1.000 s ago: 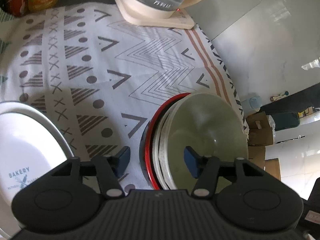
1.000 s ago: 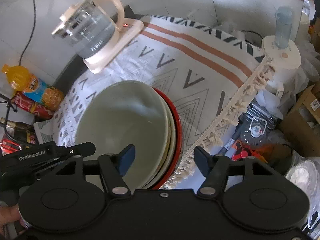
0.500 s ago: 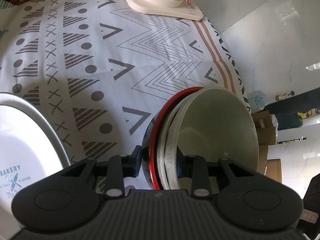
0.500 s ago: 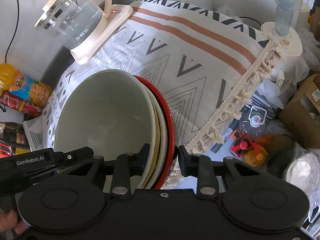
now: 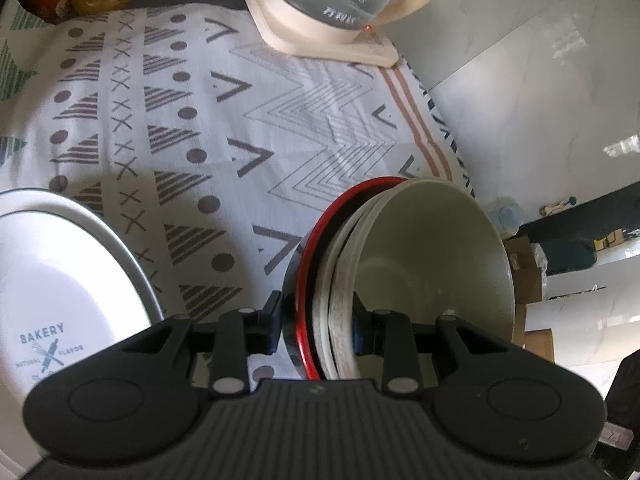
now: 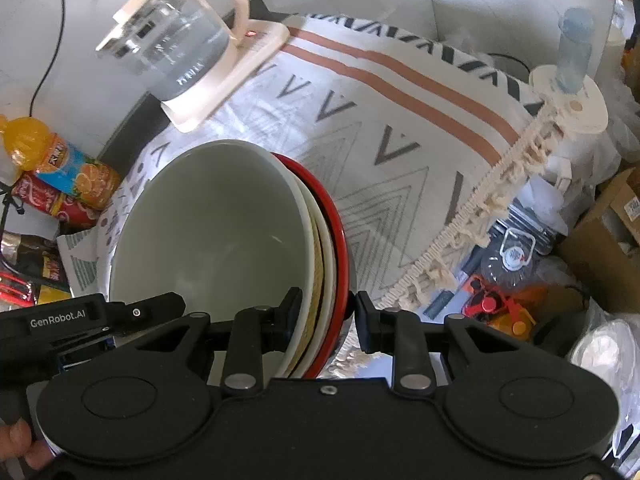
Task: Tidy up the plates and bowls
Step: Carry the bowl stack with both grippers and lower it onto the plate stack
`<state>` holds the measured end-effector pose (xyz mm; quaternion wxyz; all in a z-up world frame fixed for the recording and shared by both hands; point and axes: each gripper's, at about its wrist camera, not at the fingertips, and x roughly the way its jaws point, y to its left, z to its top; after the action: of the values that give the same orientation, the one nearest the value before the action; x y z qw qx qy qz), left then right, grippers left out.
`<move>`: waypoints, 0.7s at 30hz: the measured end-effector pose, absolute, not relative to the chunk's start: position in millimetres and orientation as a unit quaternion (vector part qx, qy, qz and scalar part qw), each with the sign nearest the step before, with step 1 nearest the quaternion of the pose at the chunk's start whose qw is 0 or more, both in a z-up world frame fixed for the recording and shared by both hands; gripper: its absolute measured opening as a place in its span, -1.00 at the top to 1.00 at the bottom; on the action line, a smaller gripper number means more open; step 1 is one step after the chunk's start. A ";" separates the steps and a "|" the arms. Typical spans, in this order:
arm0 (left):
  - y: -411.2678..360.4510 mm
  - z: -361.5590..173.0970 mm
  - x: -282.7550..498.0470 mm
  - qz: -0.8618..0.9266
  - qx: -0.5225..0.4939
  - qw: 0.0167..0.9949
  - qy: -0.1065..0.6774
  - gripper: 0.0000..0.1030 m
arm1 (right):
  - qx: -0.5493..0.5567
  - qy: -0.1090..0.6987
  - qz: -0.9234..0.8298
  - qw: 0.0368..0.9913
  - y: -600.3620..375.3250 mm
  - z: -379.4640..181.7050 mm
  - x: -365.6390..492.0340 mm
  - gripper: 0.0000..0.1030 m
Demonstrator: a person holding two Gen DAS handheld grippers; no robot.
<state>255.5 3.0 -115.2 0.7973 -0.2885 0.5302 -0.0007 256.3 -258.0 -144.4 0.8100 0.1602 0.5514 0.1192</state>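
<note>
- Two claws grip one stack of bowls from opposite sides: the left claw is clamped over the rims at one edge, one finger outside the red-rimmed bowl and the other inside the pale green top bowl.
- Likewise the right claw is clamped across the rims on its side, with one finger inside the top bowl and one outside the red rim.
- Stack position: over the desk's patterned tablecloth, near its fringed edge; whether the stack rests on the cloth cannot be told.
- Left of the stack lies a white plate printed "BAKERY" and "NATURAL FLAVOR".
- Seen from the right wrist, the left claw's body reads "GenRobot.AI".
- Farther back, a glass kettle sits on a cream base with a red light; its lettering is too blurred to read.
- Orange and red drink bottles lie at the desk's far side.
</note>
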 end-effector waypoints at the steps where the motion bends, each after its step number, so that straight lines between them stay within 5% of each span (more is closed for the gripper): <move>1: 4.3 -112.4 254.2 0.000 -0.289 0.799 0.527 0.42 | 0.160 0.550 0.120 0.811 -257.2 -142.1 255.9 0.47; 21: 70.6 -77.2 198.1 0.063 -0.330 0.818 0.467 0.42 | 0.127 0.526 0.199 0.817 -188.9 -107.6 247.0 0.47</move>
<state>198.1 70.6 -77.2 0.8178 -0.3298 0.4675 0.0631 247.0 -188.9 -107.6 0.8172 0.1265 0.5257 0.1993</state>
